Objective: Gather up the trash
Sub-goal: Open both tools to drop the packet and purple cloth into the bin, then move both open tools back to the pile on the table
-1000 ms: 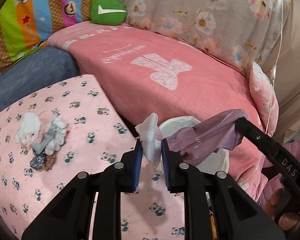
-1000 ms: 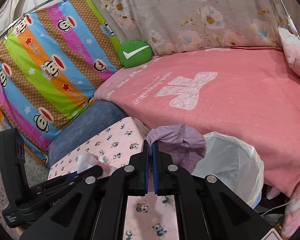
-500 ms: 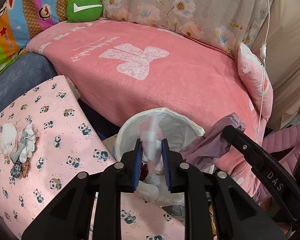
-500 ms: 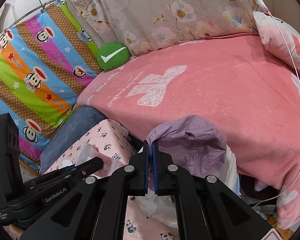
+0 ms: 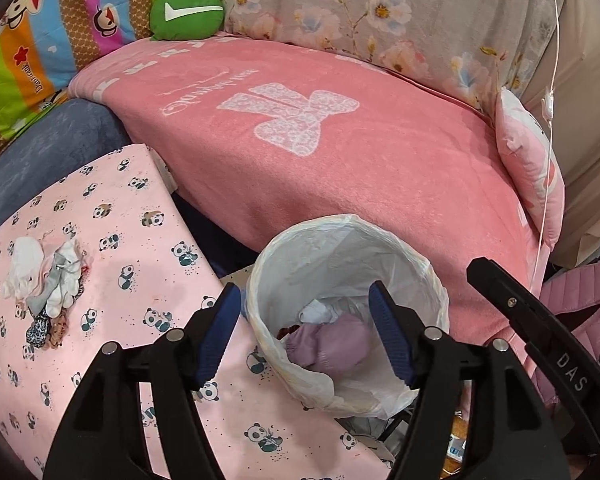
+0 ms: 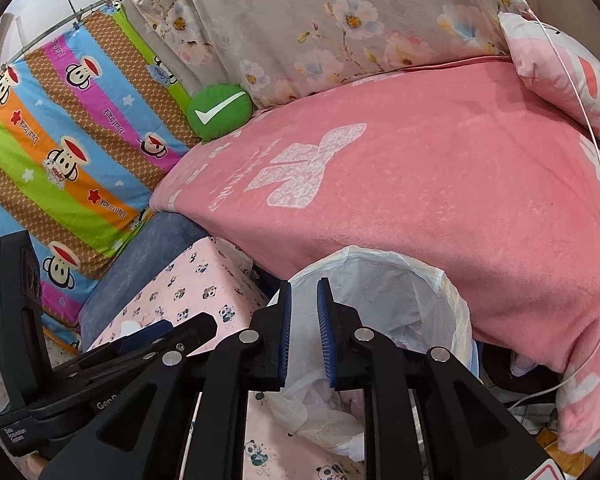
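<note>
A bin lined with a white bag (image 5: pixel 400 256) stands between the panda-print table and the bed; it also shows in the right wrist view (image 6: pixel 436 280). A crumpled purple piece (image 5: pixel 332 346) and white scraps (image 5: pixel 316 314) lie inside it. My left gripper (image 5: pixel 304 312) is wide open and empty over the bin's near rim. My right gripper (image 6: pixel 303 312) is slightly open and empty over the bin. A pile of white, grey and spotted trash (image 5: pixel 46 284) lies on the table at the left.
The pink panda-print table (image 5: pixel 132 264) fills the lower left. A pink blanket covers the bed (image 5: pixel 340 148) behind the bin. A pink pillow (image 5: pixel 528 168) and a white cord (image 5: pixel 548 160) are at the right. A green cushion (image 5: pixel 186 12) sits at the back.
Both grippers moved over the bin and opened. The clear wrapper left my left gripper and the purple piece left my right gripper; the purple piece now lies in the bin.
</note>
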`<action>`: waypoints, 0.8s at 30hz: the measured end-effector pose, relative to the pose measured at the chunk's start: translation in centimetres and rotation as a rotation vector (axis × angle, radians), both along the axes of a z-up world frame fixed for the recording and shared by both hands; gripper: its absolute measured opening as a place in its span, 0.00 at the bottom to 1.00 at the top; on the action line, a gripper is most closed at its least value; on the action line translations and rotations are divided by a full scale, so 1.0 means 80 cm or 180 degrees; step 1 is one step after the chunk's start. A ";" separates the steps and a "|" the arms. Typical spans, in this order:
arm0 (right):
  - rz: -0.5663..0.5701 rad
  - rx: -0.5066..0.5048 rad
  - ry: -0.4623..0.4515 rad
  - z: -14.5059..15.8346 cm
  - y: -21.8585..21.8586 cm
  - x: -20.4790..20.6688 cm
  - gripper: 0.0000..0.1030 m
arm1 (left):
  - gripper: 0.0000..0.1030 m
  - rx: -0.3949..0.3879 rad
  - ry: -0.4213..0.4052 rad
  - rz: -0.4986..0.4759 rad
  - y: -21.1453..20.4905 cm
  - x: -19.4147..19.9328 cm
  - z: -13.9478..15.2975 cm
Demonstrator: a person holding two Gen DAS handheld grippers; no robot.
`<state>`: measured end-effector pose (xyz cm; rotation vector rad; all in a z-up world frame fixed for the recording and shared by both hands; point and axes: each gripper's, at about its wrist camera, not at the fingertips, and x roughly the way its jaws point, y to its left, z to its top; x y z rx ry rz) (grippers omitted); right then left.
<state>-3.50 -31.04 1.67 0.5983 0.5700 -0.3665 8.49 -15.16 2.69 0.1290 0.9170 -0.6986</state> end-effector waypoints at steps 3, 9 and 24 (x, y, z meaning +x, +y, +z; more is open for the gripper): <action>0.0018 -0.0013 0.0012 0.000 0.003 0.002 0.19 | 0.61 -0.0007 0.0007 0.0035 0.005 0.003 -0.001; 0.0076 -0.0034 0.0047 -0.001 0.014 0.010 0.19 | 0.61 -0.0012 0.0011 0.0082 0.015 0.007 -0.003; 0.0337 -0.0141 0.0158 -0.004 0.055 0.040 0.22 | 0.61 -0.0046 0.0069 0.0304 0.064 0.024 -0.012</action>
